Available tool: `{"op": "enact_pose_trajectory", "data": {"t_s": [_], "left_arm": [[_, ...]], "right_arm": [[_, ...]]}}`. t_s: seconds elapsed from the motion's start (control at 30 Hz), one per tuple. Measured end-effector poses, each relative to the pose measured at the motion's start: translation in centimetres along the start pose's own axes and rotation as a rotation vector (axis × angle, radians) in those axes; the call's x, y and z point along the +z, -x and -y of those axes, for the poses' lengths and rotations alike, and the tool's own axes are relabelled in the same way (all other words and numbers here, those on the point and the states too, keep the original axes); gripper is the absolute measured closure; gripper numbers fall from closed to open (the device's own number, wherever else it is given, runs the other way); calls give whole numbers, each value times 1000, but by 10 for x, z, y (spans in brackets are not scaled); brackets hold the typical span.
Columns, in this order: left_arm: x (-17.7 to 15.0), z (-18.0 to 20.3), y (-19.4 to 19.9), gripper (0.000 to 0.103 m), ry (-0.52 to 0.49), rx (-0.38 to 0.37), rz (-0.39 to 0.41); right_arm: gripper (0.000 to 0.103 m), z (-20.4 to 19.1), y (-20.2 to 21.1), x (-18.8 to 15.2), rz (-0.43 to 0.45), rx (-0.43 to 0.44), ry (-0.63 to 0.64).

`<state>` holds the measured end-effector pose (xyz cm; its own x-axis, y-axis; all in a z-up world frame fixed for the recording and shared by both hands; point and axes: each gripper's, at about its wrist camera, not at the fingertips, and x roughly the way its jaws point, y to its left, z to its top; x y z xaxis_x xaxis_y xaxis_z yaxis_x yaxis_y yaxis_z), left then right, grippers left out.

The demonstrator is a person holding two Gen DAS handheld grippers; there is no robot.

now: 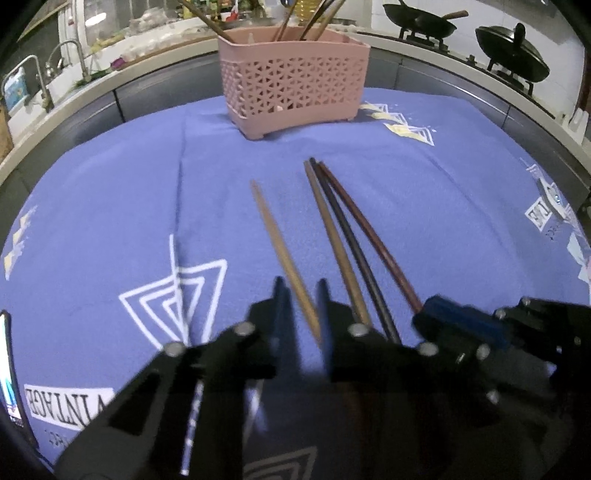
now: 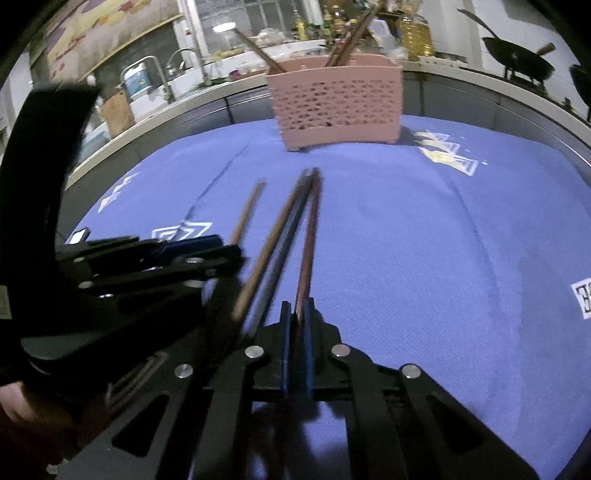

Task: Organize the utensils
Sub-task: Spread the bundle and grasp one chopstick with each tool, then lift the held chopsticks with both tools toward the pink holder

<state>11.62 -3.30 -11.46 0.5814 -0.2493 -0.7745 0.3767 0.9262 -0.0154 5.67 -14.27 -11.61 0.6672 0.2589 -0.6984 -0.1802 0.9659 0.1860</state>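
Chopsticks are lying in a loose fan on a blue printed tablecloth [image 1: 110, 206], four of them, in front of a pink lattice utensil basket [image 1: 291, 81] that is standing at the far edge of the cloth with several more sticks poking up out of it. A pale wooden chopstick [image 1: 284, 258] is lying alone on the left of the fan; its near end is sitting between the spread fingers of the left gripper [image 1: 301, 295], which is hovering over it without closing. Beside it, a tan chopstick [image 1: 332, 240], a black chopstick [image 1: 351, 243] and a reddish-brown chopstick [image 1: 369, 236] are converging at their far tips, just short of the basket. The right gripper [image 2: 297, 306] is pinching the near end of the reddish-brown stick, its blue-padded fingers [image 2: 284, 332] pressed together around the shaft. In the right wrist view the left tool is showing as a dark bulk at the left. Behind the table, a sink faucet [image 1: 74, 55] is standing on the left of the counter, and two black woks [image 1: 424, 20] are sitting on stove burners at the right.
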Motion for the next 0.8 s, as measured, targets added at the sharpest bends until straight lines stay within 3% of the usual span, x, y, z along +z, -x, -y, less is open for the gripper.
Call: {"op": "enact_pose_trajectory", "data": {"t_s": [0.27, 0.37, 0.57, 0.8], "left_arm": [[-1, -21, 2, 92, 40, -31, 0], [0, -36, 2, 92, 86, -92, -11], [9, -50, -4, 92, 148, -177, -44], [34, -49, -20, 92, 123, -166, -83]], "right_arm": [[97, 29, 12, -5, 10, -79, -42], [97, 40, 17, -9, 6, -92, -67], [96, 46, 20, -10, -18, -66, -89], [95, 52, 5, 13, -67, -20, -93]]}}
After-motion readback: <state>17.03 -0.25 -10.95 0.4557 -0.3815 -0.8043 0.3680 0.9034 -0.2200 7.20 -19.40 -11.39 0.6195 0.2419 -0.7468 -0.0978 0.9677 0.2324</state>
